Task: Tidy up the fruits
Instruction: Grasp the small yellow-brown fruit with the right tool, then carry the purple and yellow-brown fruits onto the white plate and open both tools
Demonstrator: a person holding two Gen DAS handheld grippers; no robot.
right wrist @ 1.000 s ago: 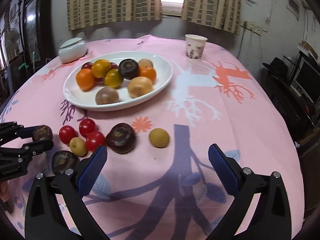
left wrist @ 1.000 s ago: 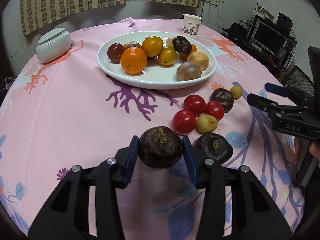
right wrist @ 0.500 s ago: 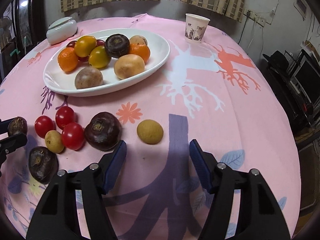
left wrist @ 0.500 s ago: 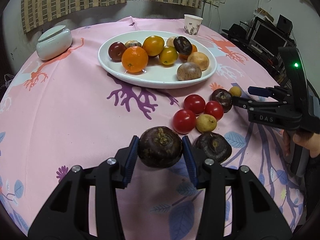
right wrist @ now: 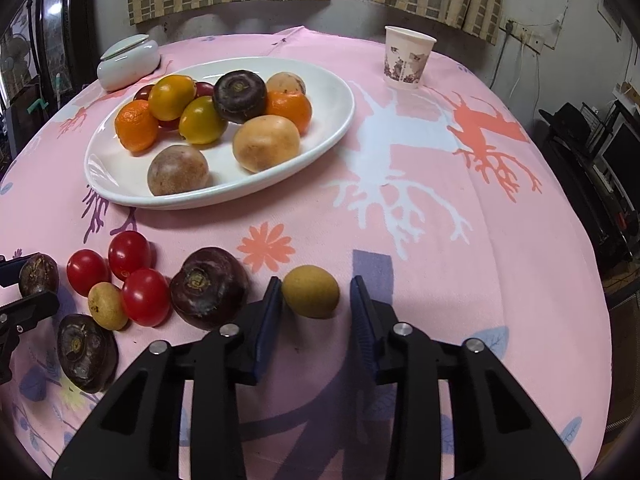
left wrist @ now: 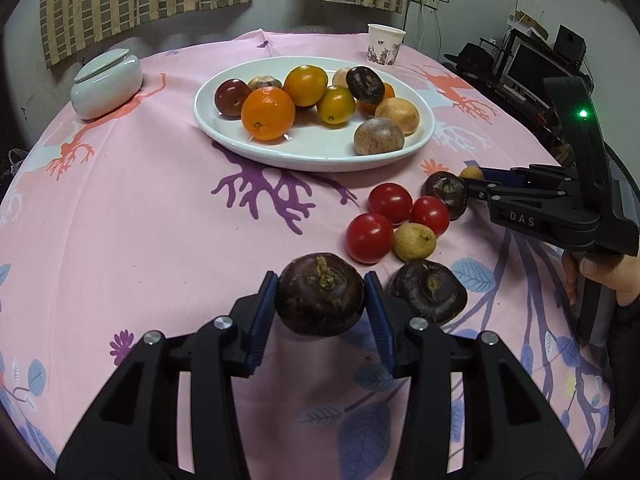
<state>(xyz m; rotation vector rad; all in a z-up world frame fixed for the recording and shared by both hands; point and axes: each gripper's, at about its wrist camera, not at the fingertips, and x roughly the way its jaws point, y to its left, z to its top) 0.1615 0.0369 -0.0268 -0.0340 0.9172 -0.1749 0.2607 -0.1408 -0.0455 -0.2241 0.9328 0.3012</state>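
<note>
The left gripper is clamped on a dark water chestnut, held just above the pink cloth. The right gripper has just been closing around a small longan; the left pad touches it, the right pad is a sliver off

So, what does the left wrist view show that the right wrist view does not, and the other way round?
Only left wrist: a hand holding the right gripper, seen from the side, and its green light.
Only right wrist: a dark cabinet, and the gap between one pad and the yellow fruit; the jaws have just been closing around it.
Both: the dish, cup, jar, three tomatoes, and the left gripper shut on a dark fruit.
</note>
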